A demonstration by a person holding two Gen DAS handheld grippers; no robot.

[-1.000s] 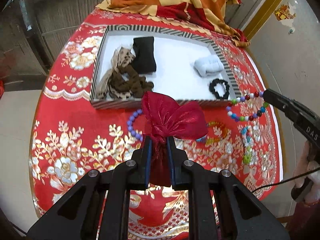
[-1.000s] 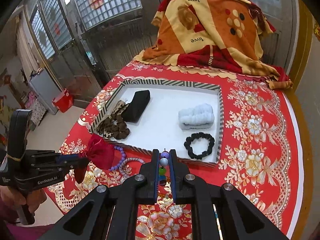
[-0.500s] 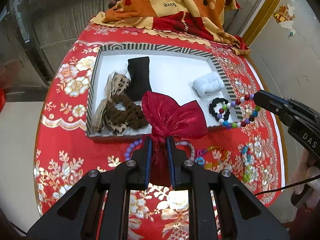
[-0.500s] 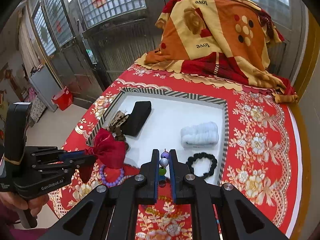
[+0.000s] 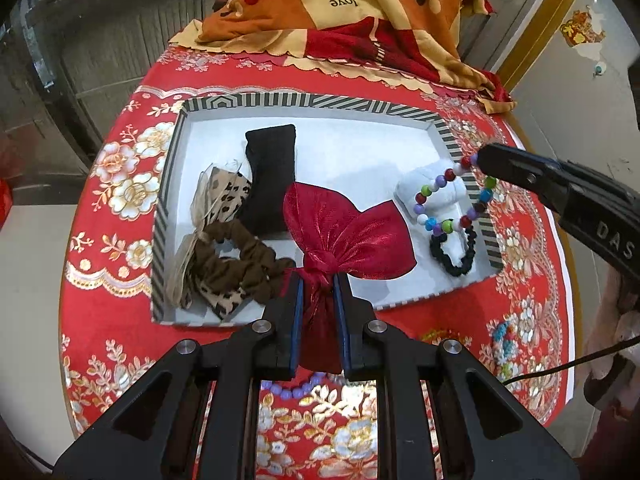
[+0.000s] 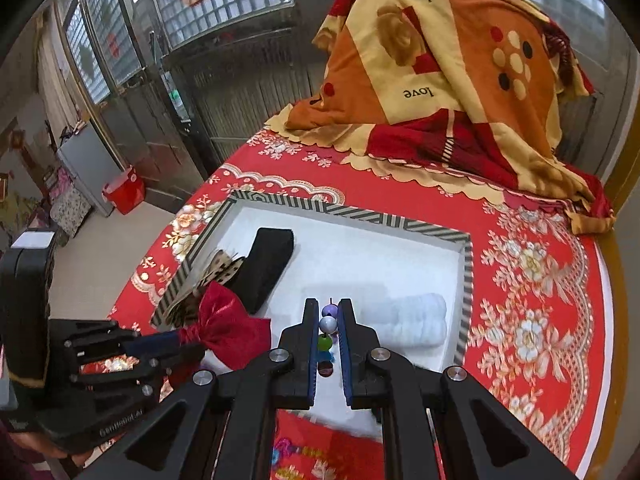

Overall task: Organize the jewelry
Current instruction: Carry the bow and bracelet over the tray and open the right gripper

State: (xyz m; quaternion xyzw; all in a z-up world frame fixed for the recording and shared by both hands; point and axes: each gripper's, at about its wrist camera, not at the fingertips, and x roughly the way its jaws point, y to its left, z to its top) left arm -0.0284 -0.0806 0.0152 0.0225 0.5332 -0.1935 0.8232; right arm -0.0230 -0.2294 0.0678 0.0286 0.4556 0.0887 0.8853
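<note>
Carrying 2 pieces over the tray (image 5: 400, 109): left hand-held gripper (image 5: 316, 280) pinching a red pouch (image 5: 344, 236), right hand-held gripper (image 6: 329, 320) pinching a bead bracelet (image 5: 448, 200). Already inside, ahead: scrunchies, black pouch. Left behind on table (image 5: 100, 312): purple beads (image 5: 296, 390), more bracelets.

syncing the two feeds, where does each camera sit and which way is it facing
Left wrist: on the left hand-held gripper, facing forward and down over the tray; its fingers clamp a red pouch, and the right hand-held gripper enters at right with a bead bracelet.
Right wrist: on the right hand-held gripper, facing across the tray toward the blanket; the left one shows at lower left.
Shared: tray, pouch, bracelet, black case, blanket.
</note>
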